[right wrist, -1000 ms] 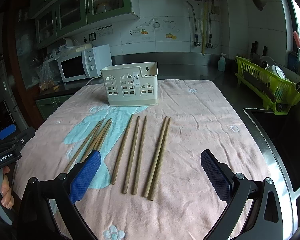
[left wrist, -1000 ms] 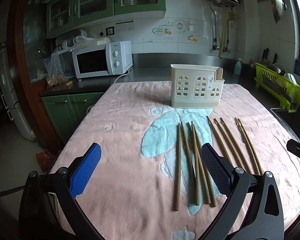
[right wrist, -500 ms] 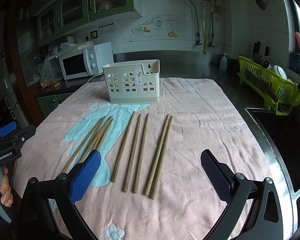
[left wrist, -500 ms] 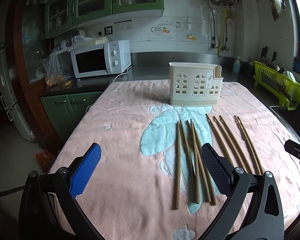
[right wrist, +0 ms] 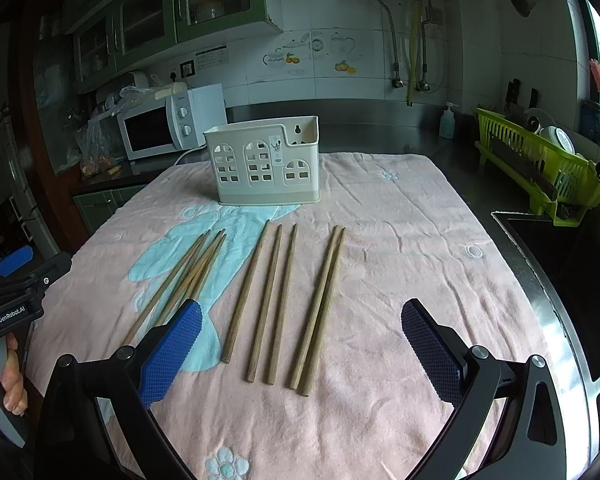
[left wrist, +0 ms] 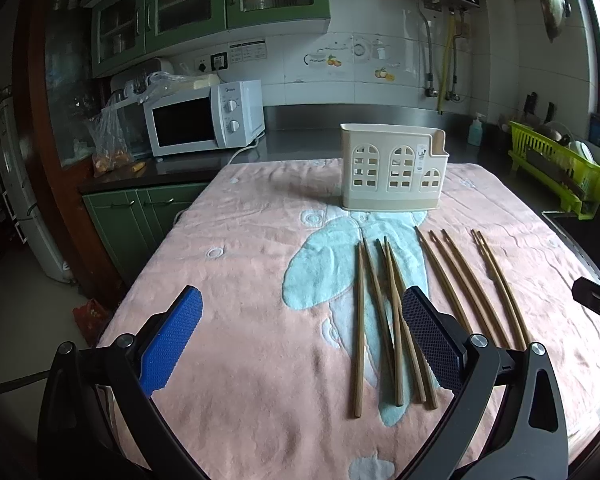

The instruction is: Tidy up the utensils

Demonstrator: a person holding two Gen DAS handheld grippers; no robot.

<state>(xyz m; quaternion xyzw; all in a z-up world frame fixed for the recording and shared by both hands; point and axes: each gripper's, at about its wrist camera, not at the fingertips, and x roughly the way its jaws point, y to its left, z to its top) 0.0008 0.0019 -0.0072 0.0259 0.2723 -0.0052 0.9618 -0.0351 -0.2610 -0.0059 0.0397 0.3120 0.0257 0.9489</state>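
Observation:
Several wooden chopsticks (left wrist: 396, 320) (right wrist: 276, 300) lie in loose groups on a pink towel (left wrist: 260, 280) (right wrist: 400, 280). Behind them stands a cream utensil holder (left wrist: 392, 174) (right wrist: 266, 162) with arched cut-outs, upright and with nothing showing above its rim. My left gripper (left wrist: 300, 340) hovers open near the towel's front, its right pad over the leftmost chopstick group. My right gripper (right wrist: 300, 344) is open above the near ends of the middle and right chopsticks. Neither holds anything. The left gripper also shows at the left edge of the right wrist view, held by a hand (right wrist: 10, 380).
A white microwave (left wrist: 204, 120) (right wrist: 168, 124) sits on the dark counter back left, with a plastic bag (left wrist: 108, 140) beside it. A green dish rack (left wrist: 560, 172) (right wrist: 540, 168) stands at the right, next to a sink (right wrist: 560, 280). Green cabinets hang above.
Both grippers have shifted slightly; the holder and chopsticks sit a little lower and nearer in each view. The chopsticks have not moved and both grippers stay open.

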